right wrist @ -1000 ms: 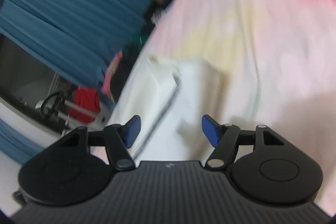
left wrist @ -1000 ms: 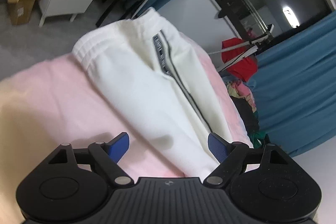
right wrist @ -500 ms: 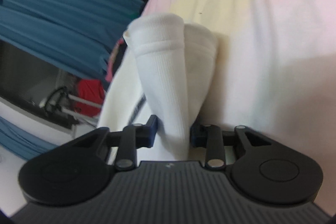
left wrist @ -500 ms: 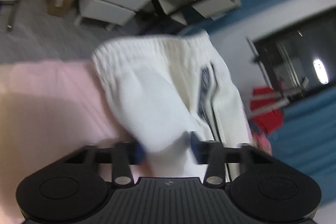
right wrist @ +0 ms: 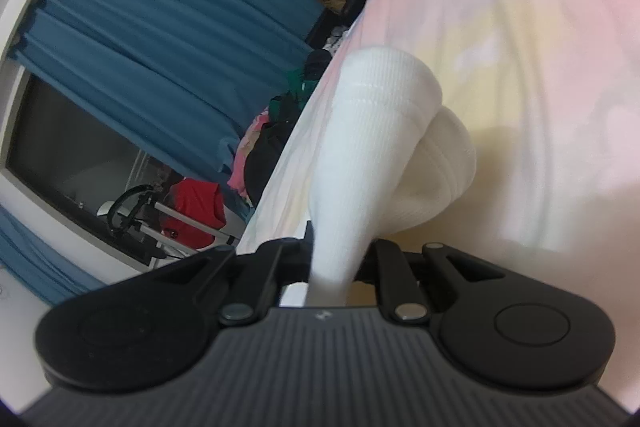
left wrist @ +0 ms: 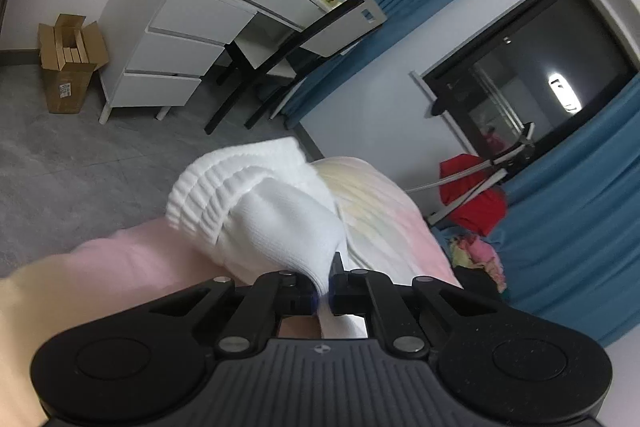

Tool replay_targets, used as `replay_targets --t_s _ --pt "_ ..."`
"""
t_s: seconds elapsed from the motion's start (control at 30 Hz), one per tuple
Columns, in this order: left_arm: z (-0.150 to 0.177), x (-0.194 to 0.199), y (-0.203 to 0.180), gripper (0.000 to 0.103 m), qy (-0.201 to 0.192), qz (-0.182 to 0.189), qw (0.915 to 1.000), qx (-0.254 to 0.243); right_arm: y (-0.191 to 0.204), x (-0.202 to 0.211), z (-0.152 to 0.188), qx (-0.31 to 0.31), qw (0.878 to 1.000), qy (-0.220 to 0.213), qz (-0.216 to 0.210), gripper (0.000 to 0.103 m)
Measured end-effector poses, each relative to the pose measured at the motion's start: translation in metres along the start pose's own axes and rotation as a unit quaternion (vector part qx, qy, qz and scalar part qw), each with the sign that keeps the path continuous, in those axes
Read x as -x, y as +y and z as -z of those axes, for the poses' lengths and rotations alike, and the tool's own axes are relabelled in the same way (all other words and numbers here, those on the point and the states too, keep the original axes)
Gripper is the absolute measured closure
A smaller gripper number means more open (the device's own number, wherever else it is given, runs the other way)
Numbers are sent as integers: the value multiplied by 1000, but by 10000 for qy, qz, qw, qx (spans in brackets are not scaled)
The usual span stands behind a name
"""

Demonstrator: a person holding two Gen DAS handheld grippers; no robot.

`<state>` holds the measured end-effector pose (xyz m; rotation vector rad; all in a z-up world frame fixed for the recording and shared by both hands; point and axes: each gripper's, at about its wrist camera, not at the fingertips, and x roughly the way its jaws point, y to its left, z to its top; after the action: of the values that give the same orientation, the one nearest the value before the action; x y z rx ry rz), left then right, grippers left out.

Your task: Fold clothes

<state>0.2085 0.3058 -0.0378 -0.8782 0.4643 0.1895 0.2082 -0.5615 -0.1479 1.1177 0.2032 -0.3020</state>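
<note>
White knit trousers [left wrist: 272,215] hang bunched from my left gripper [left wrist: 325,293], which is shut on the fabric near the ribbed waistband. In the right wrist view the same white trousers [right wrist: 372,147] rise in a folded roll from my right gripper [right wrist: 334,267], which is shut on a ribbed cuff. Both ends are lifted above the pink and yellow bed sheet [right wrist: 540,67]. The striped side seam is hidden.
The bed sheet [left wrist: 100,275] lies under both grippers. A white drawer desk [left wrist: 172,39], a chair [left wrist: 304,39] and a cardboard box [left wrist: 68,59] stand across the grey floor. Blue curtains [right wrist: 160,27], a dark window [left wrist: 520,75] and a clothes pile [right wrist: 272,131] lie beside the bed.
Both grippers went from open to shut on the trousers and lifted them. The garment, flat on the bed a second ago, now hangs bunched.
</note>
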Motion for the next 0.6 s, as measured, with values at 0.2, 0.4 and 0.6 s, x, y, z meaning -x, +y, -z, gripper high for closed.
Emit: replay_targets --t_s 0.2,0.4,0.6 --pt "-15 76 14 98 162 97 9998 27 -18 56 -9 -522 9986 88 -51 91" --pt "7 98 44 97 571 -202 9978 -279 -66 63 0 -899 9935 625 310 91" --pt "28 93 53 82 679 -417 9947 -644 -99 52 2 -1226 9887 850 -110 78"
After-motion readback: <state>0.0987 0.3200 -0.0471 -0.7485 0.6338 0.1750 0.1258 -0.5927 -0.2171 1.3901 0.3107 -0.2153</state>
